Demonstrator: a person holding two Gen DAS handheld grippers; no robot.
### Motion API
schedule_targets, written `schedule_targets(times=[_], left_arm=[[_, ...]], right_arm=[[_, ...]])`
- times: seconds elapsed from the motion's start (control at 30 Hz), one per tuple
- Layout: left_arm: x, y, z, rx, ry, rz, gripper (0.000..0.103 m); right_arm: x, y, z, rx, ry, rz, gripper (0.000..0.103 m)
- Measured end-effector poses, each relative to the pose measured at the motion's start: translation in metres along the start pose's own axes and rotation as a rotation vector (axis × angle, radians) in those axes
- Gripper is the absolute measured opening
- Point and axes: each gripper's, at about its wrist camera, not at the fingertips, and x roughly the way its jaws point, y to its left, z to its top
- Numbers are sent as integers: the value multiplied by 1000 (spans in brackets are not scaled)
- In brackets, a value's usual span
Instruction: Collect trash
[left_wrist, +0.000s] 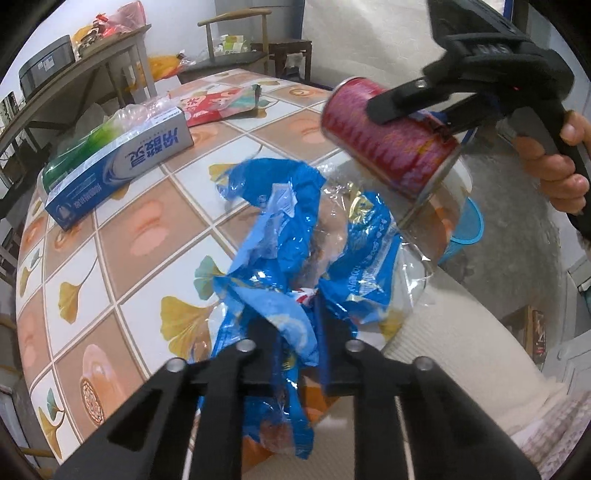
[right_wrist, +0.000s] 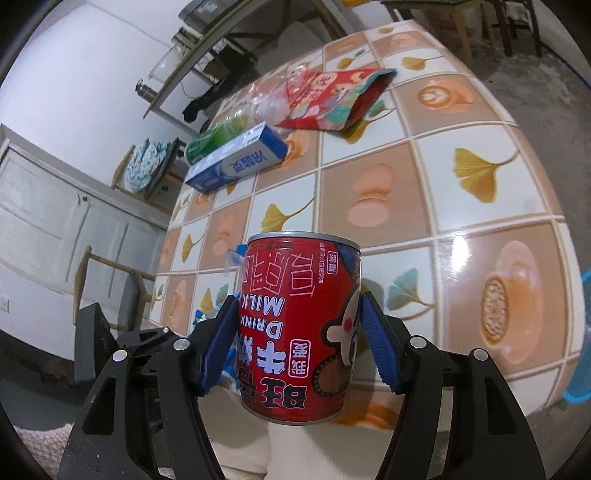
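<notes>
- The left gripper (left_wrist: 301, 325) has its black jaws pinched on a crumpled blue and clear plastic wrapper (left_wrist: 295, 236), which bunches up from the near edge of the round table (left_wrist: 122, 258) with its tile-and-ginkgo-leaf cloth.
- The right gripper (right_wrist: 299, 347) clamps a red metal milk-drink can (right_wrist: 299, 325) between its blue ribbed pads (right_wrist: 378, 347), held in the air above the near table edge.
- Only the left wrist view shows the person's hand (left_wrist: 554, 158) on the right tool's handle, and the can (left_wrist: 391, 147) tilted just above the wrapper's right side.
- Only the right wrist view shows the can's printed label; there the wrapper is almost wholly hidden behind the can.
- Both views show a blue and white toothpaste box (left_wrist: 118, 170) far left, touching a crushed clear and green plastic bottle (left_wrist: 85, 147), and a red snack pouch (right_wrist: 332, 99) farther back.
- A blue plastic bin (left_wrist: 467, 229) sits on the floor right of the table.
</notes>
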Motion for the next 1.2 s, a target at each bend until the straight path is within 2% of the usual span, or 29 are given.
schedule_targets(times=[0.3,0.43,0.67,0.83,0.93,1.03,1.2], left_arm=[[-17,-18,17,10,-53,0,9],[-25,-31,32,23,-88,-25,9],[-24,-65,79,61,-146,-109,8],[-13,-110,123,120,-162,-207,9],[-1,-140,147,143,-144,-272,9],[20,-178,172,156,-93,-347,8],[76,-248,208,148,50,-450,9]], right_arm=[[-51,-25,-14,59,-109,14,62],[-78,-41,-23,97,-169,8,62],[-149,-87,-49,198,-313,-67,62],[-194,-132,-79,305,-410,-138,62],[-210,-161,-99,377,-447,-188,62],[-217,-184,-117,440,-467,-222,62],[-221,-230,-146,566,-492,-287,62]])
